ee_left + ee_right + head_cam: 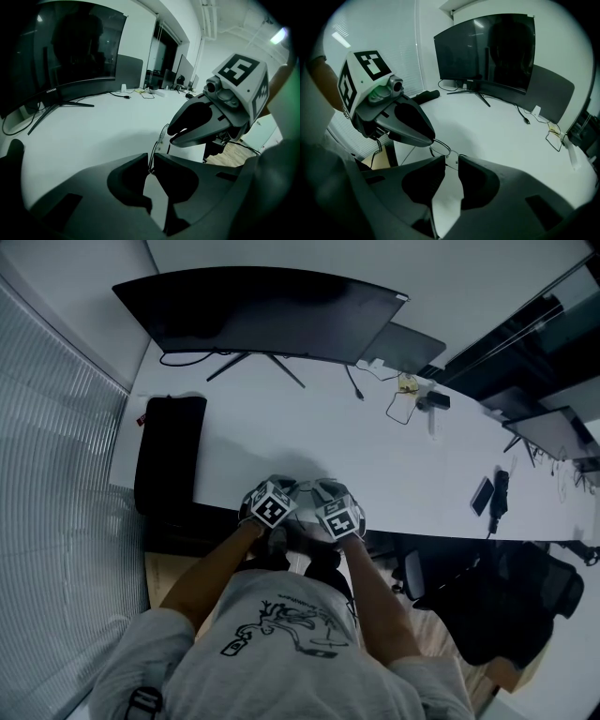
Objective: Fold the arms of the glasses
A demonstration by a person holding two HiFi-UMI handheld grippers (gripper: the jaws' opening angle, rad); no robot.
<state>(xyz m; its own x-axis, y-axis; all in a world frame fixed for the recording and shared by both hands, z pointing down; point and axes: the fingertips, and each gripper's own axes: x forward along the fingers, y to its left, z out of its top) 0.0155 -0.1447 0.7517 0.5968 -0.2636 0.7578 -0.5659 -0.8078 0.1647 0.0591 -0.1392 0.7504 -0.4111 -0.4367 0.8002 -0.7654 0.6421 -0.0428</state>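
Pinching the wire-frame glasses (442,148) from both ends, just above the white desk (375,460). The left gripper (151,157) and right gripper (451,159) are both clamped on thin wire. Hold left steady and swing right gently about the hinge, because that wire looks bendy.

Thin dark wire-rim glasses (443,146), clear lenses, held up off the white table (375,456), just over its near edge. One part pinched in left gripper (151,161), another in right gripper (450,161). Arms' fold state can't tell.
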